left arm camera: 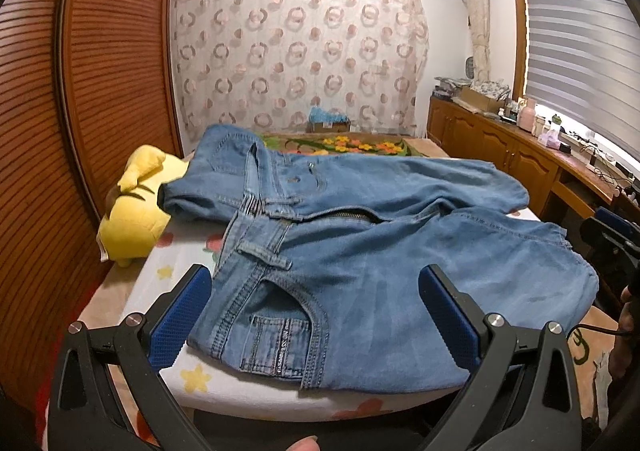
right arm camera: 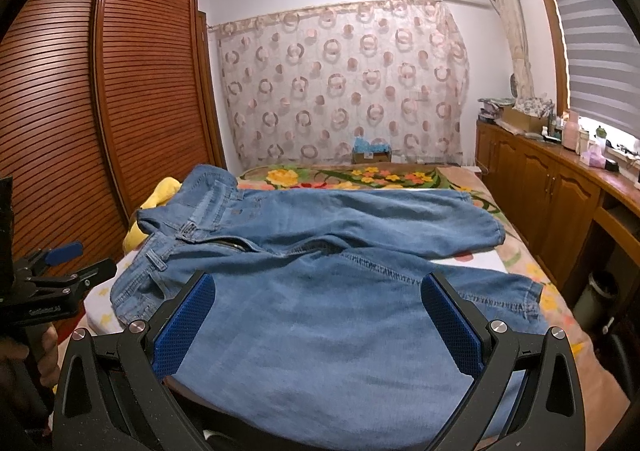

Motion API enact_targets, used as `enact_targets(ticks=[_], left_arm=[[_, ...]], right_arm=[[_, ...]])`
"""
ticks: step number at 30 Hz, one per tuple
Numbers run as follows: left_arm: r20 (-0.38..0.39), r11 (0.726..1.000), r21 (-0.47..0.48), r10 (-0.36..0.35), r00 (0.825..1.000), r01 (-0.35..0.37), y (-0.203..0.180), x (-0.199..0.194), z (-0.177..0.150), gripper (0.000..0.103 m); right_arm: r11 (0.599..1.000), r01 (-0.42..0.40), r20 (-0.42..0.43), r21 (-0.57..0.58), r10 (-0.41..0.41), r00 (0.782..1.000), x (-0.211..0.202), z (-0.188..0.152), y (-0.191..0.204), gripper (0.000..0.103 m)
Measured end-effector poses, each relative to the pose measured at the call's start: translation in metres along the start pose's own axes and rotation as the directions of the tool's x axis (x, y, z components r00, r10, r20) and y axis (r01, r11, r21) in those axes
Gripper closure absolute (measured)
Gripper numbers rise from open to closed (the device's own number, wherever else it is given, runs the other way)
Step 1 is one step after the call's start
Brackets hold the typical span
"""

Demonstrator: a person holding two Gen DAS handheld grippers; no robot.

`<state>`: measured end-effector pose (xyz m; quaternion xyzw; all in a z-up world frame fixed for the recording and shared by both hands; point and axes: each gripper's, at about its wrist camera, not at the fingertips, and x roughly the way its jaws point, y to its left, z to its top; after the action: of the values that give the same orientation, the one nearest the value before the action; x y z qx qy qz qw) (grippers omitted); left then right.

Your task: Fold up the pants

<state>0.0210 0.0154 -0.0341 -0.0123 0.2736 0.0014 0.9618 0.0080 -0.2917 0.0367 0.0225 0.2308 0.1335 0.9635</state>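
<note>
No fold is seen yet: the jeans (left arm camera: 360, 235) lie spread open ahead of the wide, empty left gripper (left arm camera: 316, 315) and right gripper (right arm camera: 320, 319); the hems seem flat.

The left gripper (left arm camera: 316, 309) has two black plastic arms with triangular cut-outs, each carrying round silver screws (left arm camera: 495, 319) at the pivots. Its fingers (left arm camera: 182, 319) are faced with deep blue pads of fine dimpled texture. A fingertip (left arm camera: 306, 443) of bare skin shows at the bottom edge. The right gripper (right arm camera: 318, 321) is the same build: black arms, silver screws, blue textured pads (right arm camera: 454, 325). Seen from the right wrist view, the other gripper's black body bears small white lettering (right arm camera: 44, 310), too small to read, and a bare hand (right arm camera: 24, 351) grips its black handle.
</note>
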Motion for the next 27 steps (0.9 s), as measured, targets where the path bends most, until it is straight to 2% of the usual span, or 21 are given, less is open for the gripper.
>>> enact_targets(ticks=[6,10,13,19,27], left_arm=[[-0.013,0.999,-0.035,-0.006,1.000,0.005,0.015,0.013,-0.008,0.000],[-0.020,0.998,-0.035,0.042,0.999,-0.043,0.026,0.023,-0.013,0.000],[-0.040,0.998,-0.020,0.052,0.998,-0.052,0.035,0.031,-0.016,0.000],[-0.081,0.999,-0.022,0.040,0.996,-0.042,0.054,0.039,-0.021,0.000],[-0.078,0.998,-0.061,-0.009,0.997,0.004,0.079,0.042,-0.029,0.000]], right_arm=[[1.000,0.008,-0.023,-0.003,-0.008,1.000,0.006,0.003,-0.001,0.001],[1.000,0.017,-0.038,-0.007,-0.018,0.999,0.008,0.005,0.001,0.001],[1.000,0.024,-0.047,-0.012,-0.025,0.999,0.010,0.006,0.001,0.001],[0.999,0.040,-0.060,-0.022,-0.042,0.997,0.013,0.006,0.001,0.001],[0.996,0.080,-0.093,-0.031,-0.082,0.992,0.016,0.006,-0.006,0.001]])
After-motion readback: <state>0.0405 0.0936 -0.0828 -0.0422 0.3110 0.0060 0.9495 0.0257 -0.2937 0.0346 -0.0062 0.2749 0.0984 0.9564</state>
